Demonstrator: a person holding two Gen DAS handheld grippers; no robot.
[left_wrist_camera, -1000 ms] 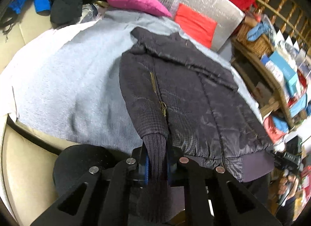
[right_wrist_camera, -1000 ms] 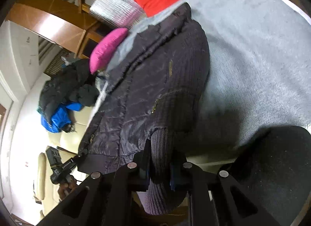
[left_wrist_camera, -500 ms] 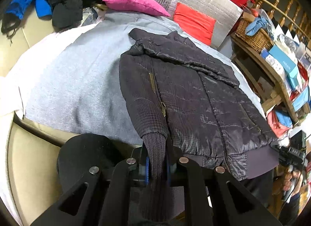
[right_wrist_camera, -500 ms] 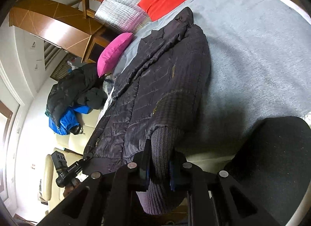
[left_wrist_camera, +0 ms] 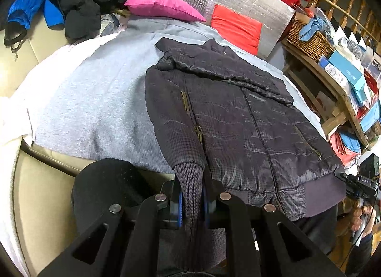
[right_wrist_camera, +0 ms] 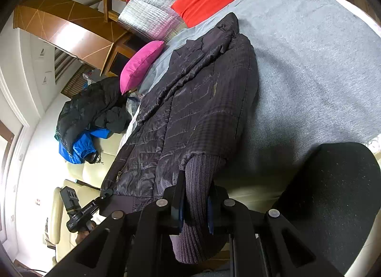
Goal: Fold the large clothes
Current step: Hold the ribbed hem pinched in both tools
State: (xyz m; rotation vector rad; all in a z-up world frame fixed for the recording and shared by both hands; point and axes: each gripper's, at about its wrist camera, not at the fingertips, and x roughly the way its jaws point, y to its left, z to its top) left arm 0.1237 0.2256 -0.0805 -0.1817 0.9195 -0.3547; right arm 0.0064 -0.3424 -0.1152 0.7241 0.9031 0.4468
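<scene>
Dark quilted jacket (left_wrist_camera: 228, 119) lies front-up on grey blanket (left_wrist_camera: 95, 100), collar toward 12 o'clock, hem at 5. Left gripper (left_wrist_camera: 191, 205) clamped on a ribbed cuff (left_wrist_camera: 189, 181) at 6 o'clock. Right gripper (right_wrist_camera: 195, 205) clamped on the other ribbed cuff (right_wrist_camera: 202, 172). Pink pillow (left_wrist_camera: 162, 5) at 11.

Cream sofa (left_wrist_camera: 35, 193) w/ grey blanket (left_wrist_camera: 95, 110) spread over it; dark jacket (left_wrist_camera: 238, 122) flat on blanket, pink pillow (left_wrist_camera: 162, 5) & red pillow (left_wrist_camera: 235, 27) at far edge.
</scene>
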